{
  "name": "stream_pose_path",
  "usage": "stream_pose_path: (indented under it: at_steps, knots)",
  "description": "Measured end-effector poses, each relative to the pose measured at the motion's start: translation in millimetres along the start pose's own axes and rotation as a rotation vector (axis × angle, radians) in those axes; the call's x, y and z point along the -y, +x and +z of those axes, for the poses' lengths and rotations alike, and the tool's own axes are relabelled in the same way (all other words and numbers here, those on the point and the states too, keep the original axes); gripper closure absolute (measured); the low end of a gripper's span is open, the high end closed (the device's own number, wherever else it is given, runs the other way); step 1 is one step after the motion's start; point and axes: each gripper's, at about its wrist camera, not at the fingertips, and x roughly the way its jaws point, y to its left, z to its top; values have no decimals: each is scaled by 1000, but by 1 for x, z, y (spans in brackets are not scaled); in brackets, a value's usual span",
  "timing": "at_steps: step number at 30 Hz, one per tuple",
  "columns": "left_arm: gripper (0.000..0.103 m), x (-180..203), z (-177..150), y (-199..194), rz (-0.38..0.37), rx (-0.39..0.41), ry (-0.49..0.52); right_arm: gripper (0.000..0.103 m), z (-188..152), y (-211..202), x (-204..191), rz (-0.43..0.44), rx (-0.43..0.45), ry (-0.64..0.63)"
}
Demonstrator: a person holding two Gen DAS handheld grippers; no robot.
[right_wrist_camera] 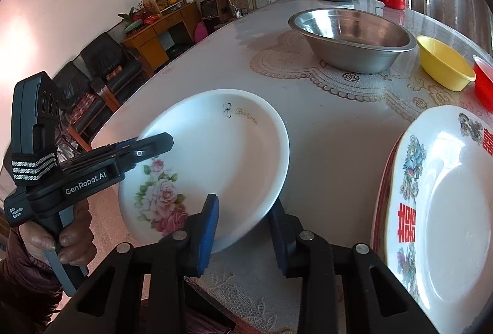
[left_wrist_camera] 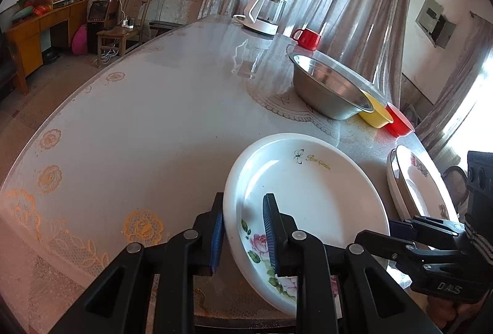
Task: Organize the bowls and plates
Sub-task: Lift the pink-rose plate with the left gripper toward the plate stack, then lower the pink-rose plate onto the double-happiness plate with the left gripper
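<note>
A white plate with pink roses (left_wrist_camera: 311, 195) (right_wrist_camera: 215, 149) lies near the table's front edge. My left gripper (left_wrist_camera: 243, 232) is shut on its left rim, one pad inside the plate and one outside. My right gripper (right_wrist_camera: 245, 231) is shut on the opposite rim, one finger over the plate and the other under its edge. Each gripper also shows in the other view, the right gripper (left_wrist_camera: 400, 226) and the left gripper (right_wrist_camera: 163, 143), the latter held by a hand (right_wrist_camera: 74, 238). To the right, a plate with red characters (right_wrist_camera: 446, 195) (left_wrist_camera: 422, 183) lies on top of another.
Behind the plates stand a steel bowl (left_wrist_camera: 329, 87) (right_wrist_camera: 351, 35), a yellow bowl (right_wrist_camera: 443, 63) and a red bowl (right_wrist_camera: 483, 84) in a row. A white kettle (left_wrist_camera: 262, 15) and a red mug (left_wrist_camera: 308, 38) sit at the far side. The lace-covered table (left_wrist_camera: 138, 124) stretches bare to the left.
</note>
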Motion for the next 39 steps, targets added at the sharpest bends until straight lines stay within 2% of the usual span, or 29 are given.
stream_pose_path:
  at_steps: [3, 10, 21, 31, 39]
  knots:
    - [81, -3, 2, -7, -48, 13, -31, 71, 0, -2, -4, -27, 1, -5]
    - [81, 4, 6, -14, -70, 25, -29, 71, 1, -15, -3, -20, 37, 24]
    - [81, 35, 13, -24, -115, 53, 40, 71, -1, -46, 15, -23, 111, 88]
    - [79, 78, 23, -22, -207, 44, 109, 71, -12, -85, 37, -68, 180, 158]
    - [79, 130, 27, -10, -265, 26, 218, 71, -29, -116, 68, -128, 236, 255]
